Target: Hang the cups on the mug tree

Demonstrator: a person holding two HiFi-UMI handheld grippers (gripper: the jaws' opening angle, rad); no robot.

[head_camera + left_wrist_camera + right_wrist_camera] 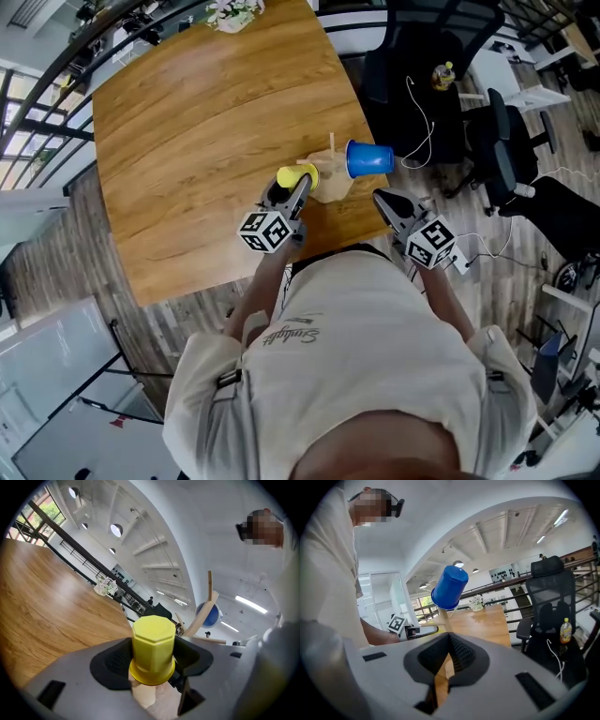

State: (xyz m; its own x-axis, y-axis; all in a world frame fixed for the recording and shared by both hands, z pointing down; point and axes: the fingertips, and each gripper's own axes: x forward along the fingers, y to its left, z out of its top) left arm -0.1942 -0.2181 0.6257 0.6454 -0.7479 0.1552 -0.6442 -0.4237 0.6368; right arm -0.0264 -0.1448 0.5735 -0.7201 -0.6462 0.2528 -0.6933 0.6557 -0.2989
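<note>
Risk: the yellow cup, clamped bottom-forward between the jaws of the left gripper, could miss a free peg or nudge the mug tree. That might tip the tree or shake off the blue cup hung on its right, as nothing steadies the tree near the table edge. Pose: the left gripper points roughly level at the tree from its near left; the right gripper waits at the near right, jaws closed and empty.

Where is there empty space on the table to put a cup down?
The broad stretch of table from the flowers down to the left gripper is bare. The near right corner is crowded: mug tree, blue cup, yellow cup, right gripper.
</note>
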